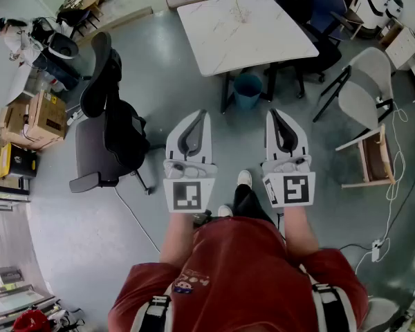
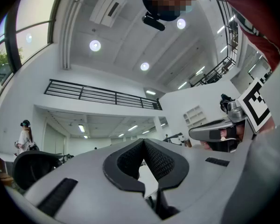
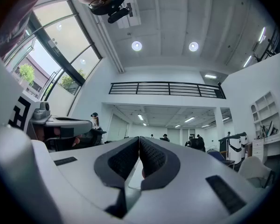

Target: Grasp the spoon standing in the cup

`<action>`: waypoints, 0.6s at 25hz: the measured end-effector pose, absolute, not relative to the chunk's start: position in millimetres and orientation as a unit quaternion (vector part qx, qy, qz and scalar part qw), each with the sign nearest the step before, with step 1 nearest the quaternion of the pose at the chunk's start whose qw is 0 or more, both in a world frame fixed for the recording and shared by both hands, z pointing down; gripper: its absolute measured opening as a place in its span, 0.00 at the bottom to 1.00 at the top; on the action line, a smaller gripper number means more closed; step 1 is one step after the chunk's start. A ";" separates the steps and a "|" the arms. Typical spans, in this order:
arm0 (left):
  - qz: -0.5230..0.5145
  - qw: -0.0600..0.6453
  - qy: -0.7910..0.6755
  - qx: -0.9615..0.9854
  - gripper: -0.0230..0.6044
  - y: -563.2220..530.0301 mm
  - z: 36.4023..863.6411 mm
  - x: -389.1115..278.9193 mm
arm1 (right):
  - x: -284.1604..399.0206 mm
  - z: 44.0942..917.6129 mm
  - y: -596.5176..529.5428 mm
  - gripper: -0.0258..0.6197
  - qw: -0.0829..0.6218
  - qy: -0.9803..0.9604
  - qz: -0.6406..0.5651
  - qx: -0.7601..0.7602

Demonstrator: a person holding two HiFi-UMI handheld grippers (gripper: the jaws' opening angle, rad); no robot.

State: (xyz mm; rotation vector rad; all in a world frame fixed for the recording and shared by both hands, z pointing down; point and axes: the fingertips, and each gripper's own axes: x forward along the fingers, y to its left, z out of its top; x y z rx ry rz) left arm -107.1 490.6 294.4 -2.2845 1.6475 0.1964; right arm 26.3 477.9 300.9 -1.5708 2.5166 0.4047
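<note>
"Spoon in the cup: where does it stand?"

"No view shows the spoon or the cup. The left gripper [image 2: 143, 143] has its black ribbed pads pressed together at the tips, with nothing between them. The right gripper [image 3: 139, 139] is closed the same way, on nothing."

"And how are the two held?"

"Side by side but apart, in front of the person's red shirt [image 1: 242, 268]. They touch nothing and their tips point toward the white marble-patterned table [image 1: 245, 30]. A white shoe [image 1: 243, 178] shows on the grey floor [image 1: 194, 68] between them."

"Any containers?"

"A round teal bin [image 1: 247, 90] stands on the floor under the table's near edge, but its inside is too dark to read. A brown cardboard box [image 1: 31, 120] sits at the far left, and what it holds cannot be seen. A black office chair [image 1: 111, 133] stands left of the left gripper, and a pale grey shell chair [image 1: 363, 92] stands to the right."
</note>
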 end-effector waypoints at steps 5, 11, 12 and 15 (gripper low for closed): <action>-0.018 0.204 0.558 -0.804 0.05 489.5 301.6 -103.6 | 27.9 299.7 475.2 0.06 0.073 0.837 0.132 -0.525; -0.018 0.203 0.558 -0.805 0.05 488.7 300.8 -105.4 | 27.2 297.6 472.5 0.06 0.074 0.836 0.136 -0.527; 0.014 0.182 0.566 -0.804 0.05 488.3 298.9 -106.0 | 27.8 297.6 472.2 0.06 0.076 0.834 0.136 -0.529; 0.069 0.146 0.577 -0.801 0.05 486.2 295.1 -106.7 | 29.9 297.9 470.0 0.06 0.079 0.833 0.134 -0.532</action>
